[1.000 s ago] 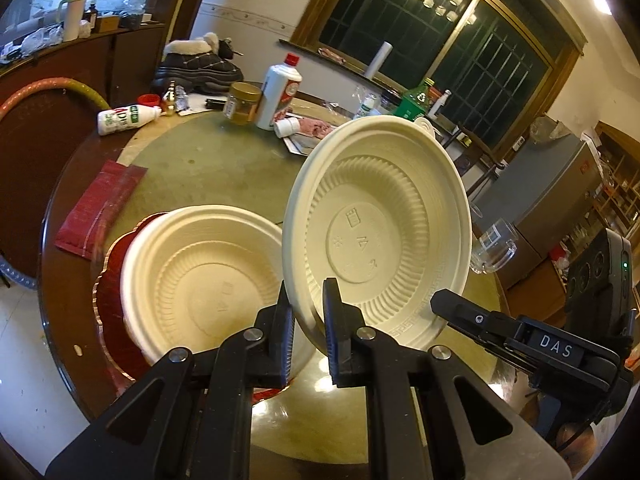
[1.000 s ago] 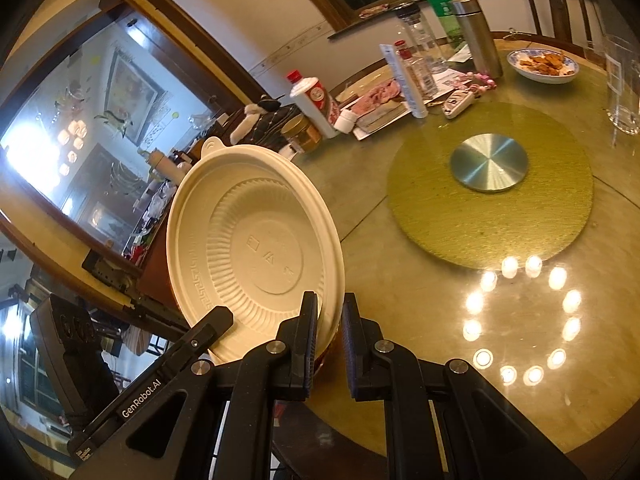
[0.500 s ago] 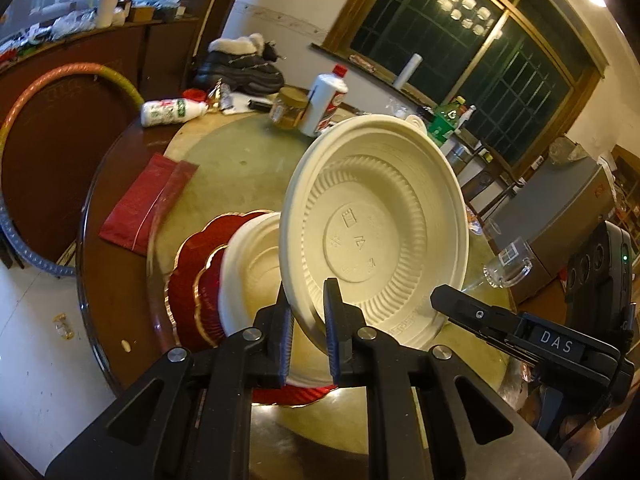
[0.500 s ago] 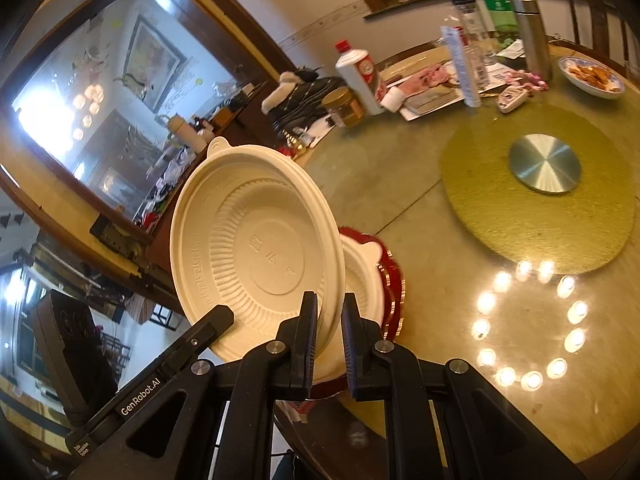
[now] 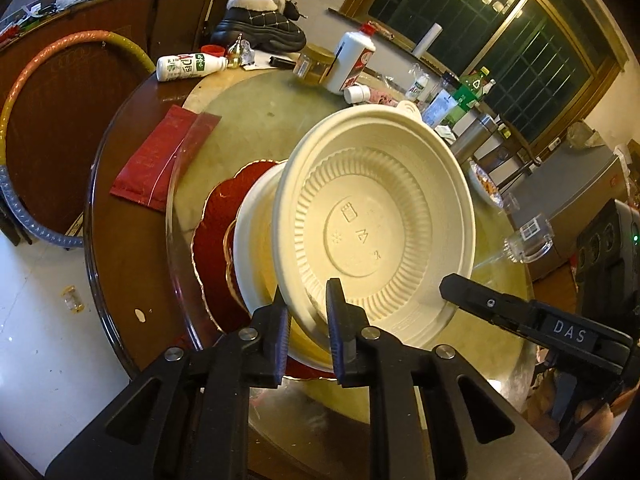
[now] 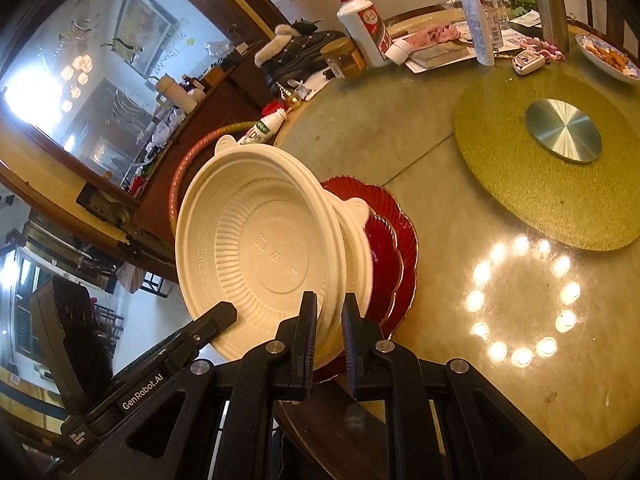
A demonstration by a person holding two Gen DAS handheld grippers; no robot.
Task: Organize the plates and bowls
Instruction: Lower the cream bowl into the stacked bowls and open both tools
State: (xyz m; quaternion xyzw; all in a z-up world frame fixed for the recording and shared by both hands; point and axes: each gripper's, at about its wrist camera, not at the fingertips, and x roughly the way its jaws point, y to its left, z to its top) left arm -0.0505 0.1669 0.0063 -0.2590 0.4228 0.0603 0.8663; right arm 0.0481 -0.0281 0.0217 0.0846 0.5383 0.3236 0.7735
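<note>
A cream plastic bowl [image 5: 376, 232] is held tilted, its underside facing the left wrist camera. My left gripper [image 5: 306, 320] is shut on its near rim. My right gripper [image 6: 330, 320] is shut on the opposite rim, with the bowl's inside [image 6: 260, 252] facing that camera. Right behind it a second cream bowl [image 5: 256, 240] sits on stacked red scalloped plates [image 5: 216, 216], also seen in the right wrist view [image 6: 390, 240]. The held bowl hangs just over the second bowl.
A red packet [image 5: 156, 160] lies left of the plates near the table edge. A white bottle [image 5: 352, 60], a jar [image 5: 314, 66] and a lying bottle [image 5: 188, 66] stand at the far side. A gold turntable mat [image 6: 556, 168] lies right.
Both grippers have carried the tilted bowl over the second bowl on the red plates, which it now partly covers.
</note>
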